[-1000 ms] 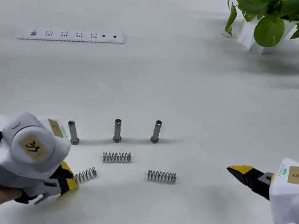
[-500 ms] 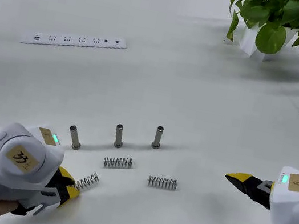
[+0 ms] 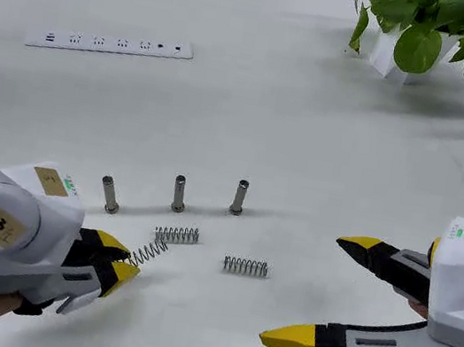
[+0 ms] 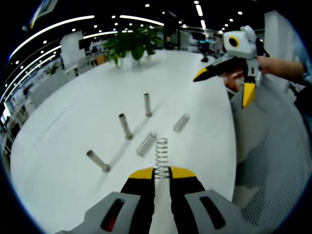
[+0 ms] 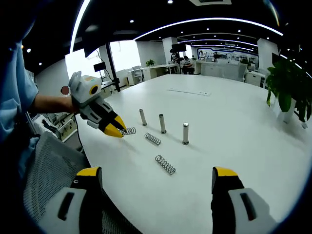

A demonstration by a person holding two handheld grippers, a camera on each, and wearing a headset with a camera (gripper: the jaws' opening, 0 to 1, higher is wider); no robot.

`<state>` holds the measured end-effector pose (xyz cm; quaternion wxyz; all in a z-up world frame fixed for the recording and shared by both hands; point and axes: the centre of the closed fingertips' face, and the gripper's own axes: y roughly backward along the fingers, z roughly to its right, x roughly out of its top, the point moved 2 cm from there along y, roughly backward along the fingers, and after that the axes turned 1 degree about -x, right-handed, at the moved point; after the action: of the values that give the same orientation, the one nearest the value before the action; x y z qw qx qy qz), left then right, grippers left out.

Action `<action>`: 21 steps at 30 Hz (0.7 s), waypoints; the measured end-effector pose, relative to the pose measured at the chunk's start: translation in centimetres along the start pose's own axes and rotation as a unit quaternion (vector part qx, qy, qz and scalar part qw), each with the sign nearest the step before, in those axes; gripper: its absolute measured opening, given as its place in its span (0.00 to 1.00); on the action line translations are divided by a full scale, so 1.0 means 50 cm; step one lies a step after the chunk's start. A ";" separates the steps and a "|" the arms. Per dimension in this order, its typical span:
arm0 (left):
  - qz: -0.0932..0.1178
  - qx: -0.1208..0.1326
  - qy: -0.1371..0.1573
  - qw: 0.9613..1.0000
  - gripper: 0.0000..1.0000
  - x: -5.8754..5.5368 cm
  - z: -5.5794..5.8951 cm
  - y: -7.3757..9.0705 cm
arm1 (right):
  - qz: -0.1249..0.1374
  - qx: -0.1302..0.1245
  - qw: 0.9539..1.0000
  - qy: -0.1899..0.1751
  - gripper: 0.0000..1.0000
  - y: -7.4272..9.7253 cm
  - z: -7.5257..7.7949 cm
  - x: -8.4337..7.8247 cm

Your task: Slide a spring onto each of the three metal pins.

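Three metal pins stand upright in a row on the white table: left pin (image 3: 108,194), middle pin (image 3: 179,193), right pin (image 3: 240,196). None carries a spring. My left gripper (image 3: 122,260) is shut on one end of a spring (image 3: 147,252), which sticks out ahead of the tips (image 4: 161,151), just short of the pins. Two more springs lie flat: one (image 3: 177,235) below the middle pin, one (image 3: 246,267) below the right pin. My right gripper (image 3: 319,292) hangs open at the lower right, apart from everything, with nothing between its fingers (image 5: 222,171).
A white power strip (image 3: 109,43) lies at the far left of the table. A potted plant (image 3: 428,28) stands at the far right corner. The table's near edge runs under the right gripper. A mesh chair (image 5: 44,185) sits beside the table.
The left gripper, with the spring in it, has moved a little right and toward the pins. The right gripper has come further in toward the left.
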<state>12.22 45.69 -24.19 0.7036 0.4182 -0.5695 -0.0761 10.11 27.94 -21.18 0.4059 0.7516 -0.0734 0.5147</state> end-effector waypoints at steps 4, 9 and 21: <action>0.019 -0.006 -0.010 1.000 0.10 0.015 0.007 -0.005 | -0.007 0.003 1.000 0.021 0.93 -0.005 -0.001 0.011; 0.039 -0.016 -0.035 0.999 0.10 0.040 0.028 -0.007 | -0.006 0.015 0.999 0.039 0.92 -0.012 -0.001 0.037; 0.067 -0.054 -0.072 0.994 0.10 0.073 0.067 -0.013 | -0.010 0.065 0.993 0.096 0.83 -0.030 -0.024 0.108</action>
<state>10.81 41.48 -21.94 0.6862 0.3336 -0.6402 -0.0892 12.52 31.43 -17.33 0.3665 0.7242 0.0069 0.5841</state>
